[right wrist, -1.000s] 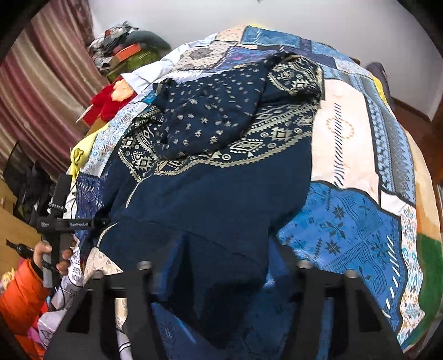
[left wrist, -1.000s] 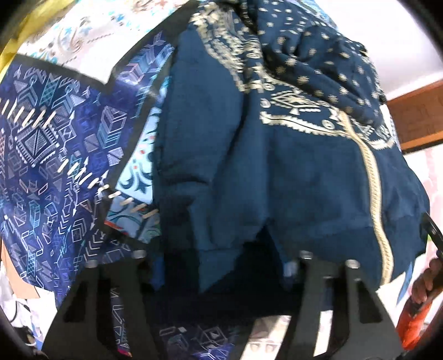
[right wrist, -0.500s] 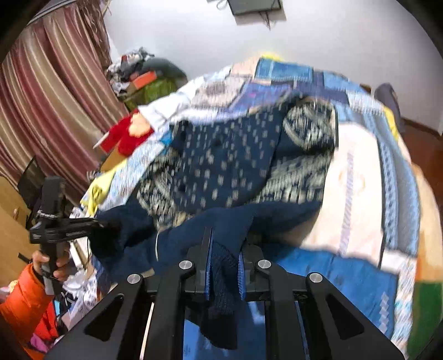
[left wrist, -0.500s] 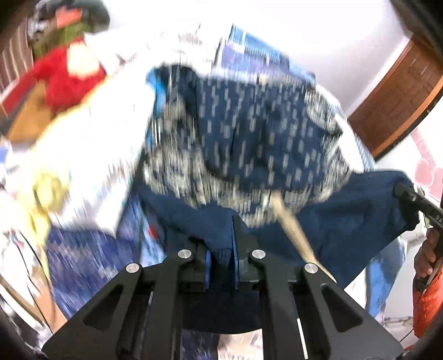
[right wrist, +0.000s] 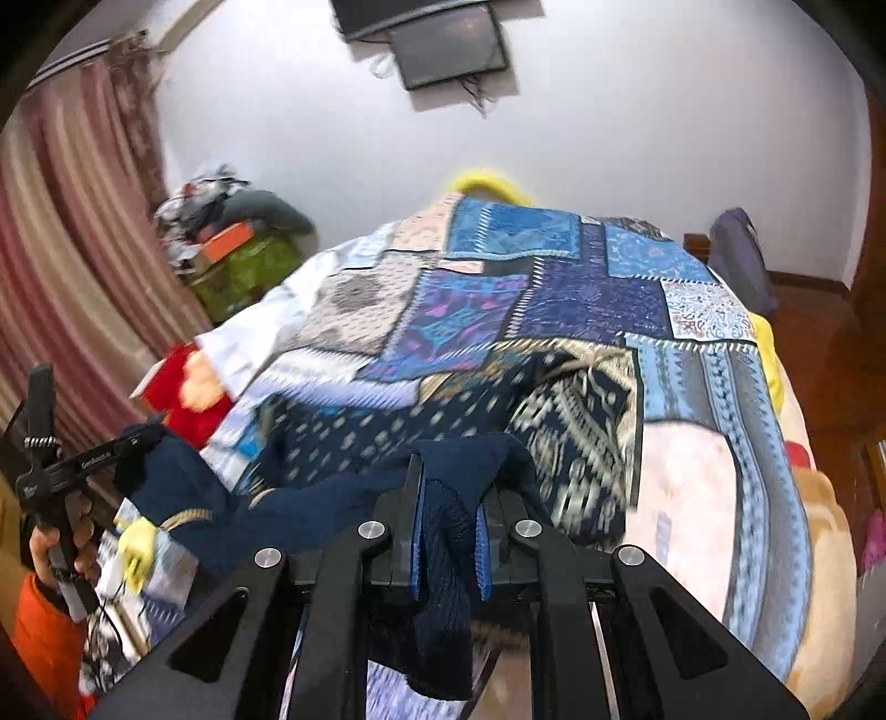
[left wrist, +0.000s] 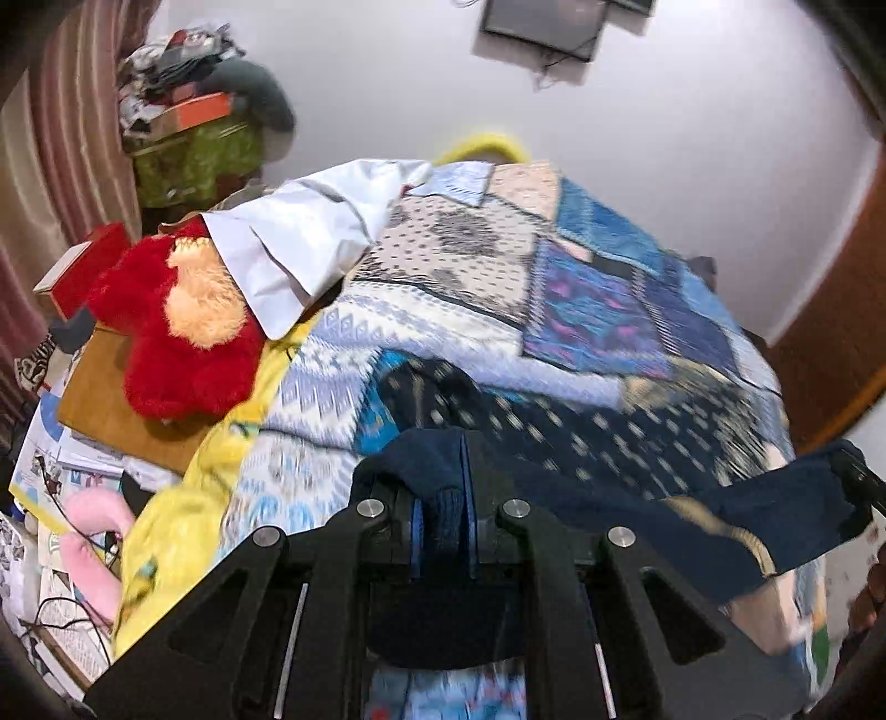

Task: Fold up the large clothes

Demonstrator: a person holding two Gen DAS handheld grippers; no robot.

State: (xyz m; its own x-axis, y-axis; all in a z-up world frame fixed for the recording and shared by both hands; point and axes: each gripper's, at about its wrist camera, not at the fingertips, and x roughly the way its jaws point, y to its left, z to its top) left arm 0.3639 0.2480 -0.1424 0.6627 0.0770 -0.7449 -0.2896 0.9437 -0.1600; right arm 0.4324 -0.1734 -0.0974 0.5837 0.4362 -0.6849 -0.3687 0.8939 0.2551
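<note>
A large navy garment with gold print lies on the patchwork bed quilt. Its plain navy hem is lifted between both grippers. My left gripper is shut on one hem corner. My right gripper is shut on the other hem corner; the printed part of the garment rests on the quilt ahead. The right gripper shows at the right edge of the left wrist view, and the left gripper at the left of the right wrist view.
A red plush toy and a white pillow lie at the bed's left. Papers and a pink item clutter the left floor. A curtain, piled boxes, a wall screen and a wooden door surround the bed.
Both grippers shut on the garment's hem and lifted it up and towards the bed's head. The views swung up from the cloth to the far wall.
</note>
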